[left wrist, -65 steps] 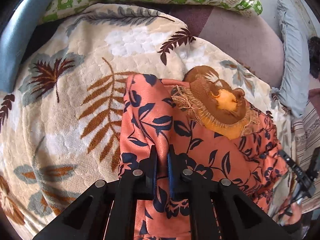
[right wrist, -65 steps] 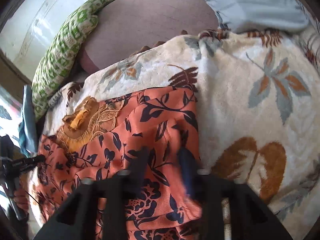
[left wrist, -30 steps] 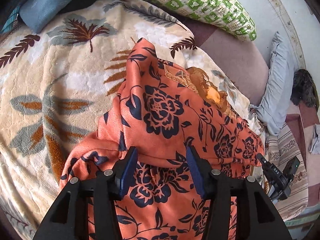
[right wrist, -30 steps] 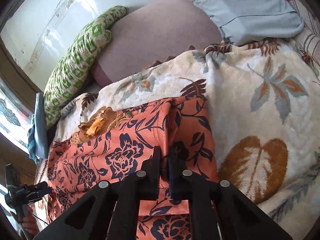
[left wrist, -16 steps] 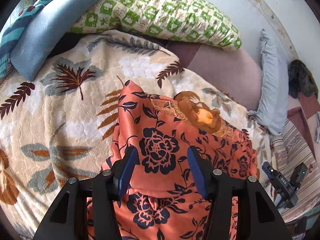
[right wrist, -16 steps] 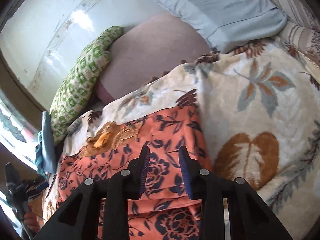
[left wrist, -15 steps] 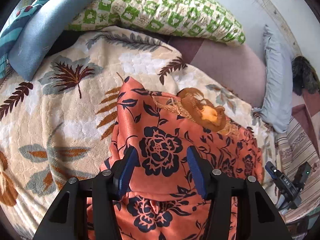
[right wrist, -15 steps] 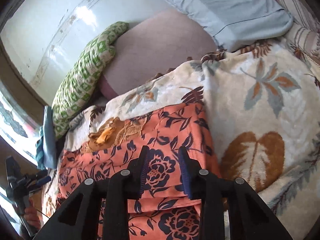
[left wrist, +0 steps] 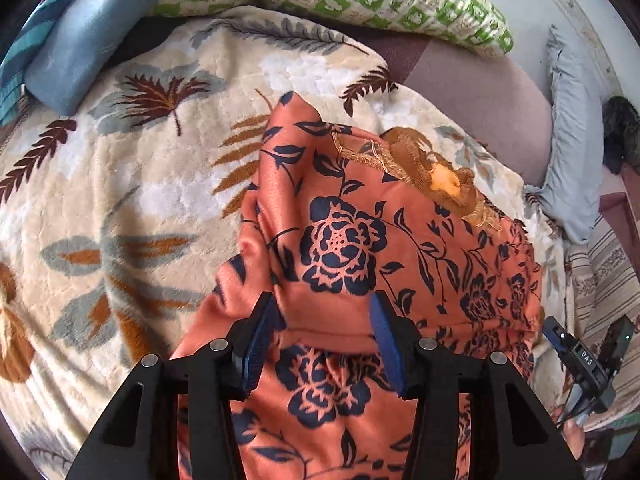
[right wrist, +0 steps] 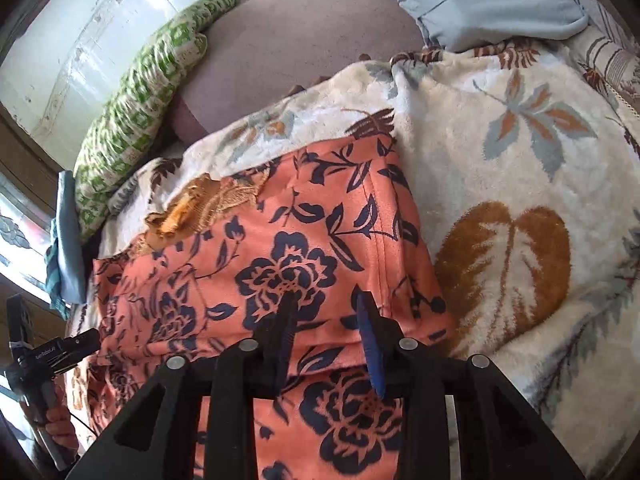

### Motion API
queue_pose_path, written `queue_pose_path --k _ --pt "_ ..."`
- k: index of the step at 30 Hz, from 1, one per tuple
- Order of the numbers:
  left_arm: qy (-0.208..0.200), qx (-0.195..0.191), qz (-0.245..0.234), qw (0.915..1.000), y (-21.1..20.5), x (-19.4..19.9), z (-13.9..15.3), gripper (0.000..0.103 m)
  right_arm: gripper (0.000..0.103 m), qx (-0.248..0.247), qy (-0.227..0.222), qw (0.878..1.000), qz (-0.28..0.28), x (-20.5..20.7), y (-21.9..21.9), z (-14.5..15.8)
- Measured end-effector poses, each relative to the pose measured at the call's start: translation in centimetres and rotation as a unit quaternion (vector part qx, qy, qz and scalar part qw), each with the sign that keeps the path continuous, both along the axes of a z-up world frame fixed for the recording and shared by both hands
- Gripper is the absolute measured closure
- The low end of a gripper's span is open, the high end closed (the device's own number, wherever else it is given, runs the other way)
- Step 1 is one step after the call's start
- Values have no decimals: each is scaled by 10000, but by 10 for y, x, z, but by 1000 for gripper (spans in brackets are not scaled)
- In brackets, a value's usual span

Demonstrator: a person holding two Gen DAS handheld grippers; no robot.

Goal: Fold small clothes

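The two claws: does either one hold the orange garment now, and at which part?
Nothing is held. The left claw and right claw are open over the orange garment; the right has just opened.

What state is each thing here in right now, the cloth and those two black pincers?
Orange floral garment: folded over itself, lying on the blanket, held by neither pincer.
Left gripper: open, above the fold edge, nothing pinched.
Right gripper: jaws just opened, cloth released.
Leaf-print blanket: spread flat under the garment.
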State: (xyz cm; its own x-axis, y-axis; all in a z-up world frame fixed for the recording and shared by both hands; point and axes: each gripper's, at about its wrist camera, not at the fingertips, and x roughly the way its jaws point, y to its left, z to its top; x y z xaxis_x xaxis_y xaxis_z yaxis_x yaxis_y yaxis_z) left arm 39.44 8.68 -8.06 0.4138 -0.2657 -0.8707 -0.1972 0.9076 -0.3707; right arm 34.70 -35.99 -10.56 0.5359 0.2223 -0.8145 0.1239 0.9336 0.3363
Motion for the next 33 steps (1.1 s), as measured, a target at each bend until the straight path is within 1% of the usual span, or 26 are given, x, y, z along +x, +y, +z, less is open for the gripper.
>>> queue_pose_path --k 1,2,5,7,10,13,15,17,20,23,25,26,27,28,30,33 --pt "-35 4 -37 10000 8 -12 9 54 60 4 -51 10000 10 -12 -2 8" --pt "-69 18 -70 10000 17 -24 17 54 58 0 -73 10000 26 -25 -5 15" --pt "-98 119 -78 9999 41 -64 32 50 56 -21 -73 10000 42 -65 -17 30" --pt "-96 90 -36 9999 58 -92 37 49 54 -60 -69 10000 32 -90 -25 36" --pt "46 -46 -121 9999 76 -131 40 48 49 4 31 10000 70 -125 -36 32" --pt "195 -116 -304 9993 81 -158 31 48 47 193 186 9996 65 -158 -47 22" --pt "269 -174 -426 9986 81 -171 23 48 44 421 331 9986 54 -176 -54 11" --pt "402 -217 -515 9976 80 -176 11 48 43 518 471 9975 51 -190 -58 -1" --pt "558 -262 -620 9962 77 -186 2 48 43 778 608 9950 152 -204 -58 -16" --pt "628 -283 -661 9954 73 -191 -5 48 43 721 794 9937 333 -212 -51 -30" --pt "638 -266 -704 9951 70 -195 -9 47 43 836 742 9924 515 -220 -45 -32" --pt "622 -276 -724 9950 69 -197 -9 46 43 1006 730 9900 669 -223 -42 -32" --pt "615 -295 -743 9949 68 -199 -9 44 43 1146 732 9872 832 -226 -38 -32" --pt "597 -335 -757 9948 65 -202 -10 42 43 1156 724 9859 970 -229 -32 -32" --pt "588 -411 -794 9943 63 -207 -11 36 43 1245 697 9825 1201 -233 -25 -31" --pt "658 -430 -910 9927 55 -213 -17 33 43 1348 642 9813 1218 -235 -23 -33"
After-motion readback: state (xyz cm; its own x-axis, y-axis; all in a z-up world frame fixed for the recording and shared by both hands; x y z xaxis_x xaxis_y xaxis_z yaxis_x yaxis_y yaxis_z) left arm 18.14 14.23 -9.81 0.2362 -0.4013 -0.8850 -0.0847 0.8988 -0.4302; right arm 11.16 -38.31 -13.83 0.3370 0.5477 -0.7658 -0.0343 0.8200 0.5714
